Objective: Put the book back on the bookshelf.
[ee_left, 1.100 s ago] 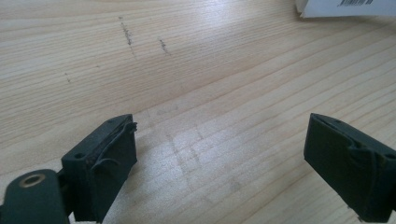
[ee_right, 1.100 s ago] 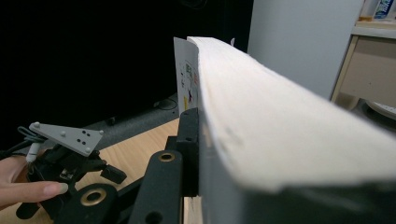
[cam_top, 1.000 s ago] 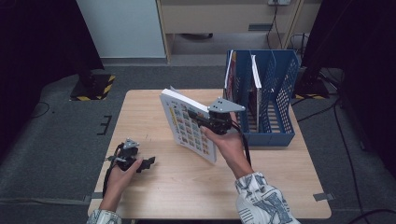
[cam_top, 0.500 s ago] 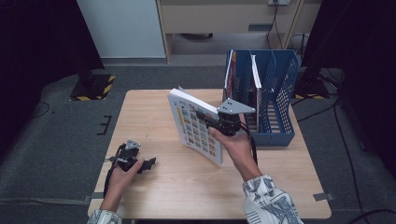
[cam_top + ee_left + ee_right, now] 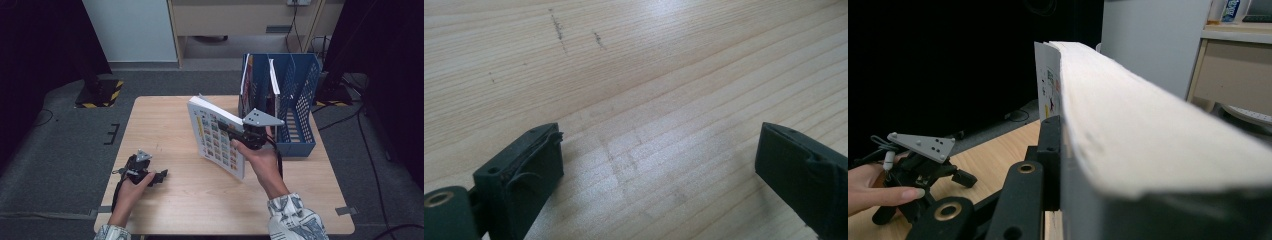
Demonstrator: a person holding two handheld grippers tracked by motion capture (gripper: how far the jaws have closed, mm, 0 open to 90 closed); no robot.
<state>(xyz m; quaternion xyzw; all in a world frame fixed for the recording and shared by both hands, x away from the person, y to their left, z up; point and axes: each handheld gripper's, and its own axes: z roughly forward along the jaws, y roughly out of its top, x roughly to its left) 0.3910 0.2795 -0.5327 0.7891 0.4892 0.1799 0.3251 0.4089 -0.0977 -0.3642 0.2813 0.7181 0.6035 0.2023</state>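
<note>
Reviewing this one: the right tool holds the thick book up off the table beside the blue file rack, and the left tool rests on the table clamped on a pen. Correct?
Not quite. The left tool is open and empty: the left gripper view shows bare table between its jaws. The right tool does hold the book up beside the blue file rack.

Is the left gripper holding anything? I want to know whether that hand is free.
No, the left gripper has its jaws wide apart over bare table.

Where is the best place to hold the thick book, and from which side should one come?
Grip the book across its thickness at the page edge, coming from the rack side, as the right claw does. It stands tilted on edge, so both covers are free to clamp.
</note>
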